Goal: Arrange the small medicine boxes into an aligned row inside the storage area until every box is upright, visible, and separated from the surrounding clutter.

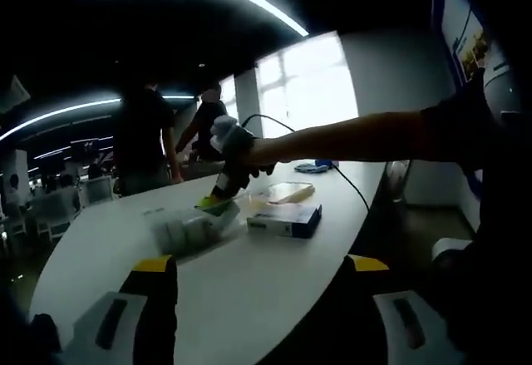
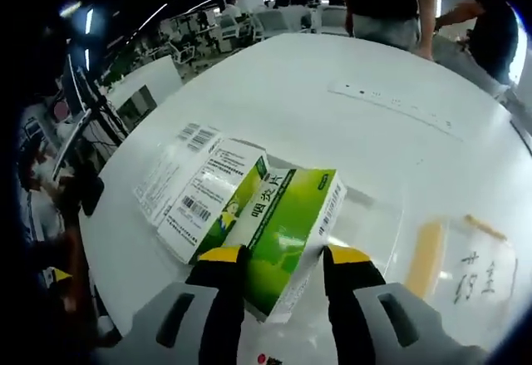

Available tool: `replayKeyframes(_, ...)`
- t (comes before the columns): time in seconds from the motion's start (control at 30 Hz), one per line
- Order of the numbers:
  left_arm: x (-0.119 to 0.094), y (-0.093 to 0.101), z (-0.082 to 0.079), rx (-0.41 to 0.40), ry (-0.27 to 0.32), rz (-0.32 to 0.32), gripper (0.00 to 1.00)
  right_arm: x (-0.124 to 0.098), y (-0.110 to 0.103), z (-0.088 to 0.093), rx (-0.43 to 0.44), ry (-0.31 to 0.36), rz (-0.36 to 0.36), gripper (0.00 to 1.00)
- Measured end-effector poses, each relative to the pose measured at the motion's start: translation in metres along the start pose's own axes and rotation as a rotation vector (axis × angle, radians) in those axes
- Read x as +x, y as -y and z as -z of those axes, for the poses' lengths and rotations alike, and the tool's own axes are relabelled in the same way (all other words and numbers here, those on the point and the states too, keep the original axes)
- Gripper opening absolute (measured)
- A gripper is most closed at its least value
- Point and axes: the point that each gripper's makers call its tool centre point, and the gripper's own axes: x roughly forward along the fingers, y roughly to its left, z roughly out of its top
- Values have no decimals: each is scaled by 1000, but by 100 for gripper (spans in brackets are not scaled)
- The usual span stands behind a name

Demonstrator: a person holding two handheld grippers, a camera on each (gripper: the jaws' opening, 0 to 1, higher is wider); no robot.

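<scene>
In the right gripper view a green medicine box (image 2: pixel 287 228) sits between my right gripper's (image 2: pixel 283 257) yellow-tipped jaws, which are shut on its sides. To its left two white boxes (image 2: pixel 208 190) with barcodes lie side by side on the white table (image 2: pixel 349 124). In the left gripper view a person's arm holds the right gripper (image 1: pixel 223 190) down over a clear container (image 1: pixel 193 230) with pale boxes inside. A blue and white box (image 1: pixel 285 219) lies just right of it. My left gripper (image 1: pixel 260 265) hovers at the table's near edge, open and holding nothing.
A clear plastic tray (image 2: pixel 370 224) and a clear bag with handwriting (image 2: pixel 465 269) lie right of the green box. A clear flat lid (image 1: pixel 287 190) and a blue item (image 1: pixel 316 166) lie farther back. Two people (image 1: pixel 145 136) stand at the table's far side.
</scene>
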Motion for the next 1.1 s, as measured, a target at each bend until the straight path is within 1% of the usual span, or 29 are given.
replayKeyframes(0.03,0,0,0,0,0,1,81,2,-3,3,-12,-19,3,41)
replayKeyframes(0.07,0,1,0,-2,-1,3,81,4,-4,3,-9,-25,4,42)
replayKeyframes(0.1,0,1,0,-2,-2,4,81,4,-7,6,25,-34,8,43)
replayKeyframes(0.17,0,1,-1,-1,0,4,81,6,-13,10,91,-54,-29,44)
replayKeyframes(0.2,0,1,-1,-1,2,5,81,7,-9,6,92,-40,-29,43)
replayKeyframes(0.23,0,1,-2,-2,3,5,81,5,-8,9,108,-50,-30,41)
replayKeyframes(0.3,-1,1,-1,-4,4,4,81,2,-9,10,165,-48,-55,39)
replayKeyframes(0.33,-1,0,0,-5,2,3,81,1,-11,9,189,-45,-74,39)
replayKeyframes(0.37,-1,-1,0,-5,1,1,81,0,-12,7,202,-43,-89,42)
replayKeyframes(0.4,-2,-2,1,-7,2,-1,81,-1,-16,6,223,-39,-123,47)
replayKeyframes(0.43,-2,-2,1,-10,2,-1,81,1,-17,1,236,-54,-144,51)
replayKeyframes(0.47,-2,-2,2,-13,2,-2,81,2,-16,-2,232,-56,-144,55)
replayKeyframes(0.53,-2,-2,2,-11,2,-2,81,6,-14,-6,212,-65,-141,58)
replayKeyframes(0.6,-3,-3,2,-10,4,-4,81,7,-11,-9,189,-61,-126,58)
replayKeyframes(0.7,-3,-3,2,-11,4,-4,81,8,-11,-10,185,-60,-124,56)
replayKeyframes(0.83,-3,-4,3,-25,3,-4,80,-14,-25,5,189,-4,-107,56)
replayKeyframes(0.87,-3,-3,3,-27,5,-3,80,-17,-27,6,191,0,-106,56)
replayKeyframes(0.93,-3,-3,3,-28,6,-1,80,-19,-29,10,204,-10,-113,56)
replayKeyframes(0.97,-3,-3,3,-27,5,-1,80,-20,-36,17,241,-51,-139,56)
replayKeyframes(1.0,-2,-3,2,-27,4,-1,80,-20,-38,19,242,-55,-145,57)
replayKeyframes(1.03,-2,-2,2,-25,5,-1,80,-17,-32,12,236,-51,-134,56)
replayKeyframes(1.1,-2,-2,2,-24,5,0,80,-16,-30,11,223,-53,-116,56)
